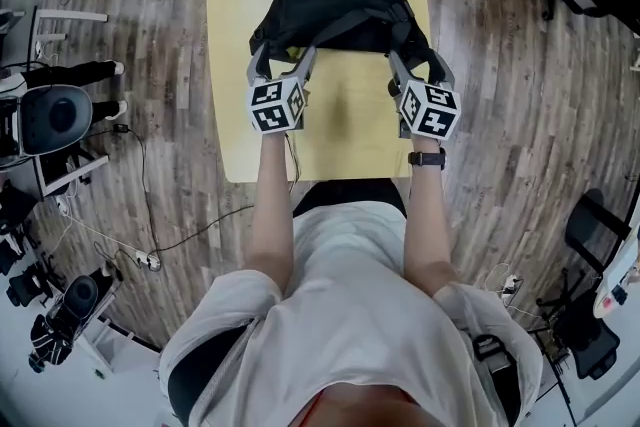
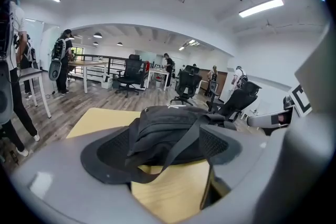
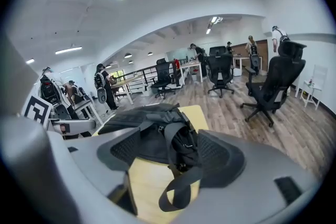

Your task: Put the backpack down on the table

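- The backpack lies on the far half of the bench. It is black woven fabric, soft and slumped into a low rounded hump, with a small white logo at its far edge.
- The bench top is a pale yellow square with rounded corners, smooth and matt. Its near half is bare in front of you.
- Your left gripper has its grey jaws spread wide. A flat black webbing strap runs slantwise across the gap between them, and the dark meshed pads stand off to either side of it.
- Your right gripper is also spread wide. A loop of strap hangs slack in its gap, below a cluster of buckles, with neither pad pressing on it.
- Both grippers sit at the near edge of the backpack, each carrying a black-and-white marker cube.
- You wear a dark watch on your right wrist.
- Around the bench, the floor is grey-brown wood plank. A cable trails across it on your left, and black office chairs stand well apart on your right.
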Demonstrator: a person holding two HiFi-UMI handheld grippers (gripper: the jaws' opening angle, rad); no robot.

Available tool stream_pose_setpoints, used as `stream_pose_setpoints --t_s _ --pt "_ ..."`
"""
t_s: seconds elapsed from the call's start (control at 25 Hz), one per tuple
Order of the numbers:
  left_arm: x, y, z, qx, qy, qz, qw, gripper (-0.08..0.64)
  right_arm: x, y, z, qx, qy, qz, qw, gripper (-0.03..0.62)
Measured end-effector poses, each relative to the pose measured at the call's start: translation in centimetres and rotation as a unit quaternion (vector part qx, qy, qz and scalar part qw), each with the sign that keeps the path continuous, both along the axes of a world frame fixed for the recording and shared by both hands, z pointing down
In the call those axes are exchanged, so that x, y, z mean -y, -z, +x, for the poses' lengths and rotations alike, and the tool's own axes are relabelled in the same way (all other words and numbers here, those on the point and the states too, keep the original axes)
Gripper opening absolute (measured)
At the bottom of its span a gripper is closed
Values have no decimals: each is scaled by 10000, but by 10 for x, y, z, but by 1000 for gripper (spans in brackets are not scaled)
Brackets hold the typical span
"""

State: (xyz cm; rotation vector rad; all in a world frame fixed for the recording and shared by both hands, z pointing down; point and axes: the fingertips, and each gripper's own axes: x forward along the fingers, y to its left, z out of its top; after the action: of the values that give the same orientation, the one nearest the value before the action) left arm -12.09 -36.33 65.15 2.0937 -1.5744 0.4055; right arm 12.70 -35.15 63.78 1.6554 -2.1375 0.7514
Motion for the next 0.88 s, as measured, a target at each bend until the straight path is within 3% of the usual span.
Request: stream_pose_setpoints --t_s 0.52,0.6,0.68,0.88 --pt "-38 100 20 -272 -213 864 9957 407 -22 104 -32 -132 253 986 9947 324" --pt "-43 120 24 -217 -307 1069 9936 383 -26 123 -34 -213 225 1180 9925 291" --pt "-46 142 27 -155 -356 1282 9910 361 -30 145 -35 -295 143 1411 9895 219" --pt "-51 198 23 -61 -253 1779 9837 294 -39 200 -45 -355 33 1955 9801 142"
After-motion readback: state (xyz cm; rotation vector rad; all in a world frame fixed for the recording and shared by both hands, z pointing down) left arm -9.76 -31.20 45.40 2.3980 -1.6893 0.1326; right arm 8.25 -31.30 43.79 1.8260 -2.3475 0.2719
